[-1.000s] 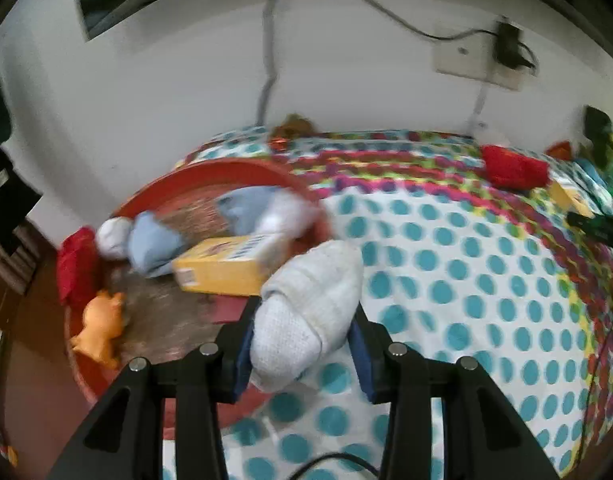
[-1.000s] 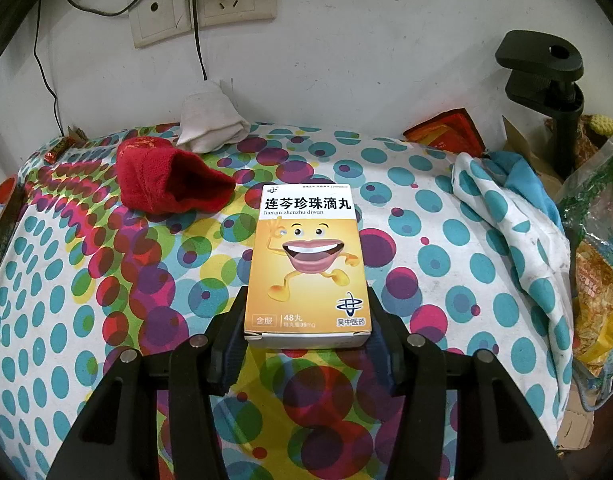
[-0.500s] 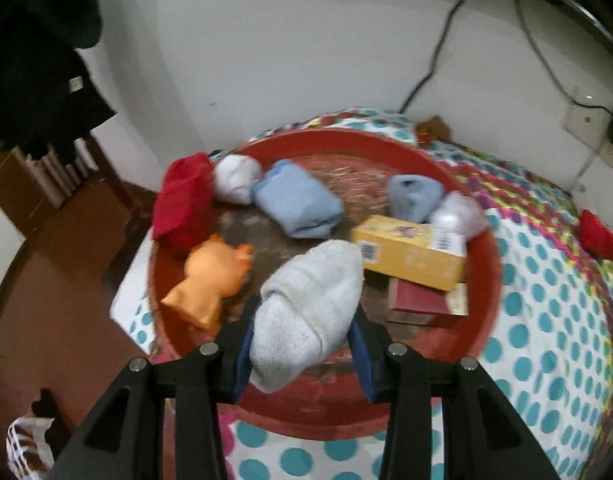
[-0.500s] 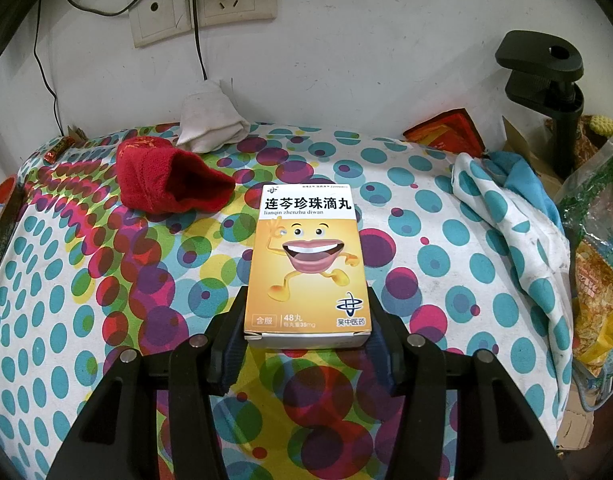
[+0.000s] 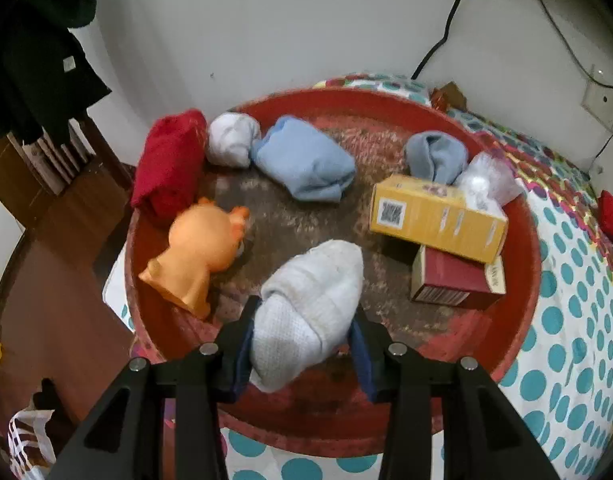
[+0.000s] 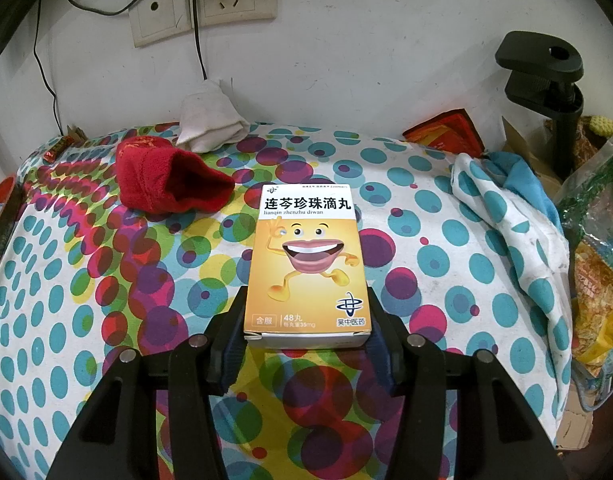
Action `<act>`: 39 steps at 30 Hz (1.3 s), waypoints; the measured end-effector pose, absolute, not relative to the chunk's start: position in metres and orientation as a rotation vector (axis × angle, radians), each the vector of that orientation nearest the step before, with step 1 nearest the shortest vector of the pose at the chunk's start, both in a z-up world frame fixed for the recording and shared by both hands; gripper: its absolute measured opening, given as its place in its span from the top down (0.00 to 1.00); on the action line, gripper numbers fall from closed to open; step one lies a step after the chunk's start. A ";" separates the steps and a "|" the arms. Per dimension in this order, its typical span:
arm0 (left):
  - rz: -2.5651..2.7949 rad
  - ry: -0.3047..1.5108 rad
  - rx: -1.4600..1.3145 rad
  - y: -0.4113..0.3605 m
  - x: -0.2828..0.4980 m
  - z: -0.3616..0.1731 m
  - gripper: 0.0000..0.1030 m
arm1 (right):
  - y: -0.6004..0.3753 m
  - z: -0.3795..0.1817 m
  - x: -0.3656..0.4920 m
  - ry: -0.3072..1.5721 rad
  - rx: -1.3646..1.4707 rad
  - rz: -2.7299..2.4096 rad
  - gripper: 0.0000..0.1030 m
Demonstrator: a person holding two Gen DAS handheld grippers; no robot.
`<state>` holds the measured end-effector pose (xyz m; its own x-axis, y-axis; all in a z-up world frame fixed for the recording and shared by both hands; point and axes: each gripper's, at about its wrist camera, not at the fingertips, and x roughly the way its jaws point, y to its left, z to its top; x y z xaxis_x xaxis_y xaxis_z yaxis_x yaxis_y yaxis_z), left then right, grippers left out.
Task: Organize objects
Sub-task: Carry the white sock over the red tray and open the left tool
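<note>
Left wrist view: left gripper (image 5: 302,336) pinches a white sock (image 5: 306,312) above the red tray's (image 5: 522,280) near rim; right gripper (image 6: 306,340) clamps a yellow medicine box (image 6: 306,260).
</note>
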<state>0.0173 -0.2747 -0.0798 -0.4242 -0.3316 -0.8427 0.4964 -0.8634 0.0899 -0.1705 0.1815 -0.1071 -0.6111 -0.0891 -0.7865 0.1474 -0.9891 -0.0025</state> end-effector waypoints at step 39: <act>-2.352 0.156 1.224 -0.264 0.045 -0.047 0.43 | 0.179 -0.095 -0.158 0.198 1.302 -2.721 0.53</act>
<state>0.0448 -0.2641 -0.0471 -0.4846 -0.3623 -0.7962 0.4640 -0.8780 0.1171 -0.1584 0.1788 -0.0947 -0.6232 -0.0505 -0.7804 0.1630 -0.9844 -0.0664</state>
